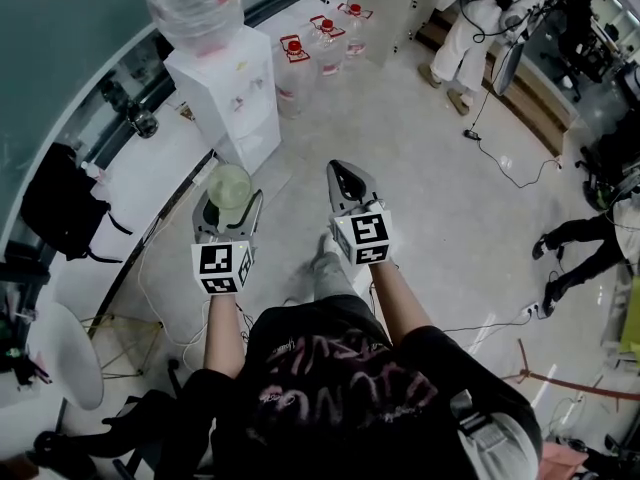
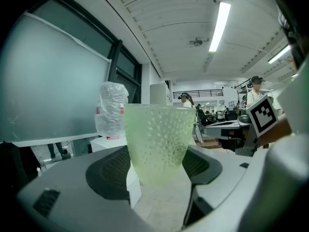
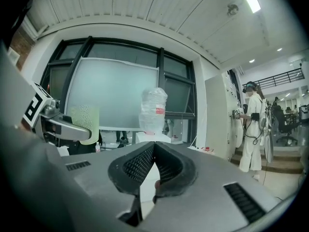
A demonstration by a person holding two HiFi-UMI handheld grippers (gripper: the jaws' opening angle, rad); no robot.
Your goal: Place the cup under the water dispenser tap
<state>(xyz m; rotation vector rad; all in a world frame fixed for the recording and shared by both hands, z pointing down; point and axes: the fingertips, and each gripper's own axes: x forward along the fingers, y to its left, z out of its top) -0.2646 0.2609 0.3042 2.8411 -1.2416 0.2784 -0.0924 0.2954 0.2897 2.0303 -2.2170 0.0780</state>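
Seen from overhead, we carry two tools above the floor. The left hand-held gripper (image 1: 228, 206) grasps a pale green cup (image 1: 230, 185), upright between its jaws, near the white water dispenser (image 1: 238, 103) but clear of it. Only the left gripper view reveals the cup's dimpled wall, gripped on both sides. The right hand-held gripper (image 1: 349, 181) is clenched on nothing, its tips meeting in its own view, where a person in white (image 3: 253, 129) stands beyond.

pale floor (image 1: 420, 188) with white water dispenser (image 1: 235, 103), red-capped jugs (image 1: 325, 43) beside it, black cable (image 1: 510, 163)
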